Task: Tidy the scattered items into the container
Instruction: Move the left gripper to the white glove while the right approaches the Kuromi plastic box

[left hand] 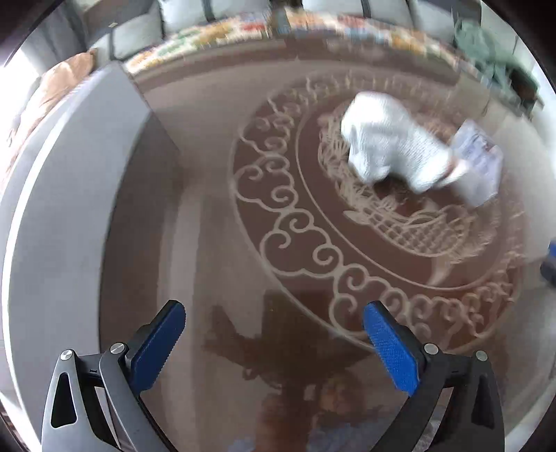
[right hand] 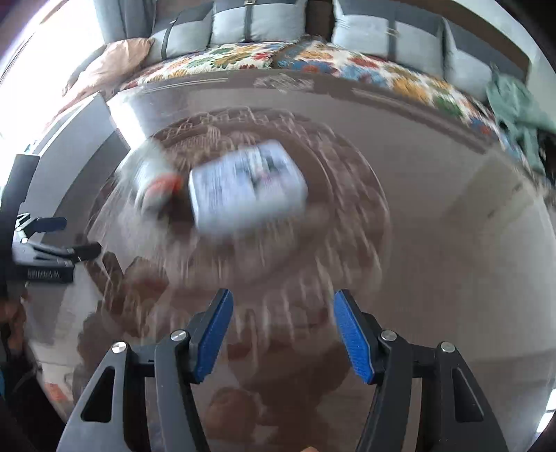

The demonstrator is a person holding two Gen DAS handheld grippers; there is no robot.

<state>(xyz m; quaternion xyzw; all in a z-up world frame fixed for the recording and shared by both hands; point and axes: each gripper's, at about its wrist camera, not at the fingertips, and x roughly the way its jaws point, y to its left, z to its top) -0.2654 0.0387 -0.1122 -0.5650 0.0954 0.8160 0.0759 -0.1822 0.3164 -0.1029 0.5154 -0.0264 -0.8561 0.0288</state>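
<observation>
On the glossy brown table with a carved scroll pattern (left hand: 285,222) lies a white knitted cloth item (left hand: 392,153), and a pale printed packet (left hand: 479,163) sits just right of it. In the right wrist view the same packet (right hand: 248,187) shows blurred, with the white item's orange-marked end (right hand: 156,184) to its left. My left gripper (left hand: 274,330) stands open and bare over the table, well short of both things. My right gripper (right hand: 283,323) is open too, nothing between its blue pads, the packet ahead of it. The left gripper (right hand: 59,236) also appears at that view's left edge.
A grey box-like container wall (left hand: 62,208) rises along the left side. Behind the table runs a sofa with a flowered cover (right hand: 312,59), grey cushions (right hand: 253,24) and a green cloth (right hand: 517,101) at the right. Both views are smeared by motion.
</observation>
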